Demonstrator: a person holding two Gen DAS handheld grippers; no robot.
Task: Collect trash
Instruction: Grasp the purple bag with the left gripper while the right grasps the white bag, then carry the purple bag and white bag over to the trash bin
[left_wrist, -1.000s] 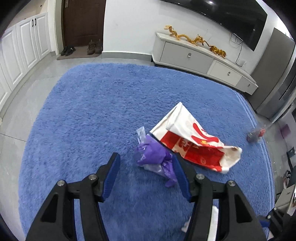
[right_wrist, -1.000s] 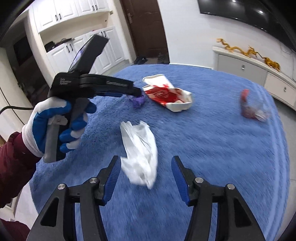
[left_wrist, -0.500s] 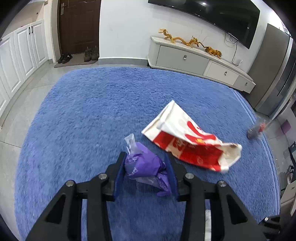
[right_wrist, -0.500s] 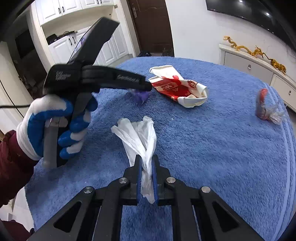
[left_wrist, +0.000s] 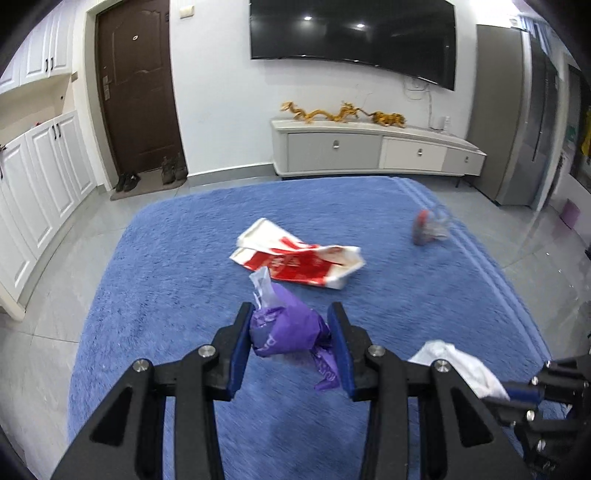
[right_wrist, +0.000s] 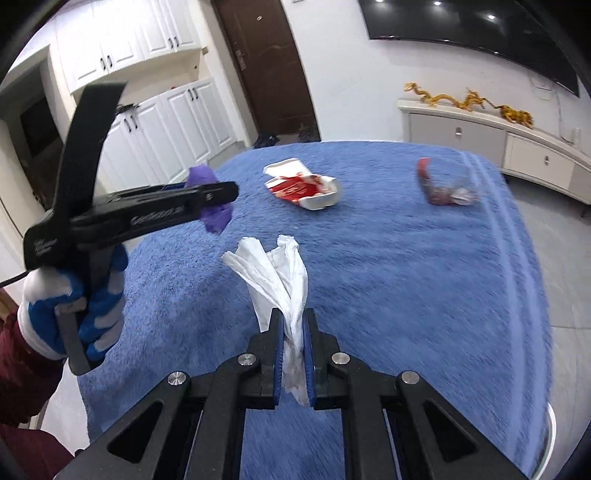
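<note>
Left gripper (left_wrist: 291, 334) clamps the purple wrapper (left_wrist: 284, 328); right gripper (right_wrist: 293, 354) pinches the white tissue (right_wrist: 280, 273), which stands lengthwise, its loose end pointing away.

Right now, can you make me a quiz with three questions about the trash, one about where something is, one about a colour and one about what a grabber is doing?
1. Where is the red-and-white paper bag?
A. On the blue rug
B. On the TV cabinet
C. By the door

2. What colour is the wrapper in the left gripper?
A. Green
B. Purple
C. Yellow

3. What is the right gripper doing?
A. Hanging open with nothing in it
B. Squeezing a shoe
C. Pinching a white tissue

Answers:
1 A: the bag lies flat on the blue rug.
2 B: the crumpled wrapper between the fingers is purple.
3 C: its fingers are shut on the tissue.
</note>
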